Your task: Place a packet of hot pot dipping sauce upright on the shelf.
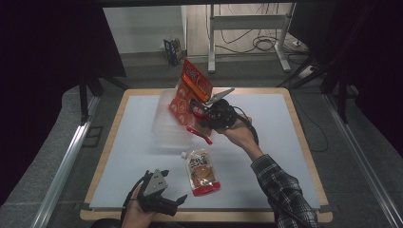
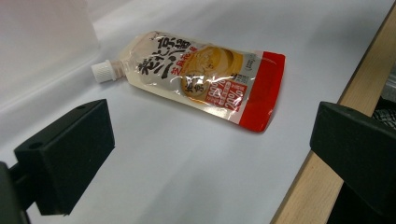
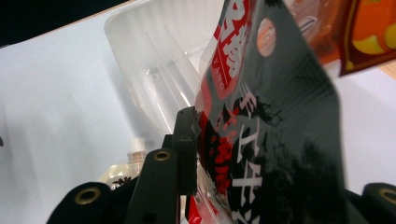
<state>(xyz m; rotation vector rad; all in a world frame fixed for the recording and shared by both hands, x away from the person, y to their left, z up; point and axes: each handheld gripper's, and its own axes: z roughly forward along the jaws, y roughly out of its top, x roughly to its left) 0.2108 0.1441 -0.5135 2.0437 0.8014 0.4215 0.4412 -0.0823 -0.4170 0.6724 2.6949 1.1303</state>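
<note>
My left gripper (image 1: 167,202) rests near the table edge, jaws spread wide, empty (cream-and-red spouted pouch (image 1: 203,172) lies just ahead); my right gripper (image 1: 202,111) pinches a glossy red-and-black snack packet (image 1: 189,95) over the clear plastic tub (image 1: 164,124).

The spouted pouch (image 2: 201,79) is glossy plastic film with a ribbed white plastic cap, and the red-and-black pouch (image 3: 271,135) looks just as shiny. The tub (image 3: 154,70) is clear, ridged plastic, kinda frosted. The table (image 2: 364,79) has a matt white top with a wood-look edge, and the gripper jaws are matt black plastic.
</note>
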